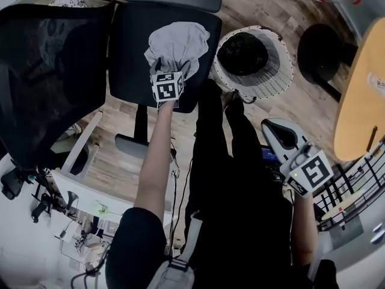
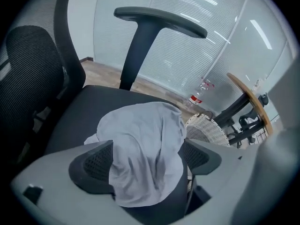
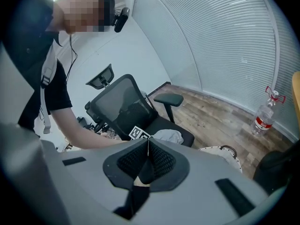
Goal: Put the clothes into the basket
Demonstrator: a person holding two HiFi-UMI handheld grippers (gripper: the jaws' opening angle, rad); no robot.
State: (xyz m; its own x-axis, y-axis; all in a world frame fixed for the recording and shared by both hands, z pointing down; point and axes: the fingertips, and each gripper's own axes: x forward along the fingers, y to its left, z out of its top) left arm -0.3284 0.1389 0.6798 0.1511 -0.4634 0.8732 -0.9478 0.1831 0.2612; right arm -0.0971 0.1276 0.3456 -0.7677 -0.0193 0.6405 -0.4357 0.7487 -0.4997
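The grey shirt (image 1: 178, 41) lies on the black chair seat (image 1: 129, 53). The left hand-held gripper (image 2: 147, 156) is spread wide around it, not squeezing. The right hand-held gripper (image 3: 149, 156) is closed tight and empty. The white basket (image 1: 267, 86) stands just beside the chair seat.

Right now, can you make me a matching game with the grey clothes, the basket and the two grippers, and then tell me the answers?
Things:
1. grey clothes
2. basket
3. left gripper
4. right gripper

Descriptions:
A. jaws together, nothing between them
B. lying on the black chair seat
C. white and woven
D. jaws wide apart, either side of the cloth

Pairs: 1-B, 2-C, 3-D, 4-A
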